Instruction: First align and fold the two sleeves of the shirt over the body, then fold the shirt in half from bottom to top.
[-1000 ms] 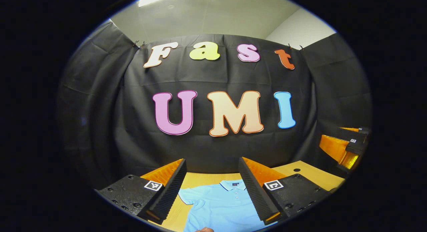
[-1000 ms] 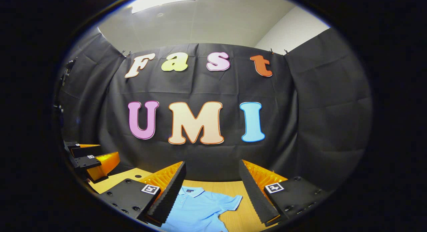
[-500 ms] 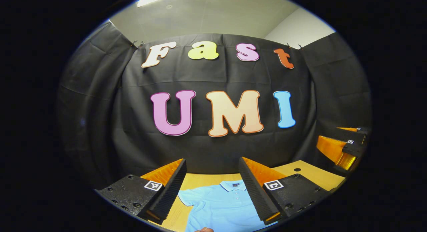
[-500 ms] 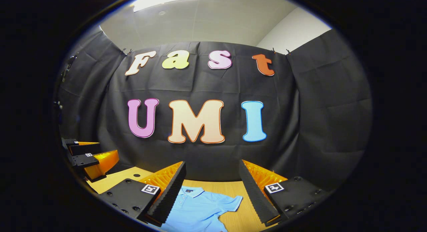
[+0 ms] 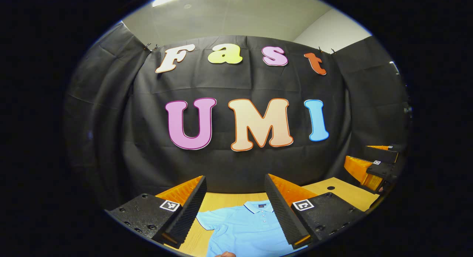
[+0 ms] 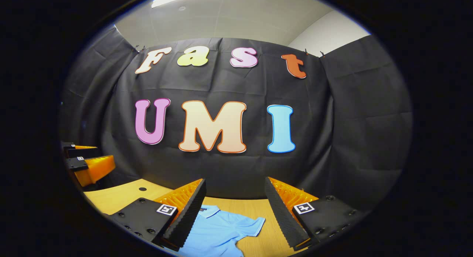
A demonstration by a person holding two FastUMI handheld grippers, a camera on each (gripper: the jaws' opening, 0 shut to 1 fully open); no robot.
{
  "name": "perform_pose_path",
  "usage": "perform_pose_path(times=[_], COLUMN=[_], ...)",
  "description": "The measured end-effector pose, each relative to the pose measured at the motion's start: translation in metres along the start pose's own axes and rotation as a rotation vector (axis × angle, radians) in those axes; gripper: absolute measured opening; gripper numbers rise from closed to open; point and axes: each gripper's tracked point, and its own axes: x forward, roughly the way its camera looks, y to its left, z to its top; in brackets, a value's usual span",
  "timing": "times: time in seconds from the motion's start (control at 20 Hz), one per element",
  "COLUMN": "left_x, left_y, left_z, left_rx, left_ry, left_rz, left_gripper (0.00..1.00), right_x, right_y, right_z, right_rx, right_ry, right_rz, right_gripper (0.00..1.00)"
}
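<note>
A light blue polo shirt [image 5: 244, 229] lies flat on the wooden table [image 5: 221, 199], collar toward the far wall. In the left gripper view my left gripper [image 5: 236, 212] hangs open above the shirt's chest and touches nothing. The right gripper view shows the shirt [image 6: 218, 231] with one short sleeve [image 6: 251, 225] spread out. My right gripper [image 6: 234, 214] is open above that sleeve side, holding nothing. The right gripper [image 5: 373, 168] is also seen at the right edge of the left gripper view, and the left gripper [image 6: 87, 166] at the left edge of the right gripper view.
The table [image 6: 122, 194] has a small round hole [image 6: 142, 189] in its top near the back. The booth's black cloth wall [image 5: 236, 164] stands right behind the table's far edge. A fingertip [image 5: 225, 254] peeks in at the bottom of the left gripper view.
Both views have shifted a little: the right gripper has swung rightward and tipped down, so more table shows at its left. The other gripper sits lower in the left gripper view.
</note>
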Motion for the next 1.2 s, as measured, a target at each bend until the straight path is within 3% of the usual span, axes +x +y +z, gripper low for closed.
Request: perform_pose_path(times=[0.45,0.7,1.2], left_x=[0.024,0.036,0.06], left_y=[0.021,0.033,0.061], left_z=[-0.02,-0.027,-0.056], left_rx=[0.008,0.016,0.045], left_ry=[0.042,0.053,0.115], left_rz=[0.008,0.014,0.038], left_gripper=[0.94,0.94,0.94], right_x=[0.087,0.124,0.156], right_y=[-0.031,-0.052,-0.083], right_z=[-0.09,-0.16,-0.308], right_rx=[-0.019,-0.031,-0.039], right_ry=[0.202,0.341,0.646], right_rz=[-0.065,-0.117,-0.208], right_gripper=[0.99,0.99,0.99])
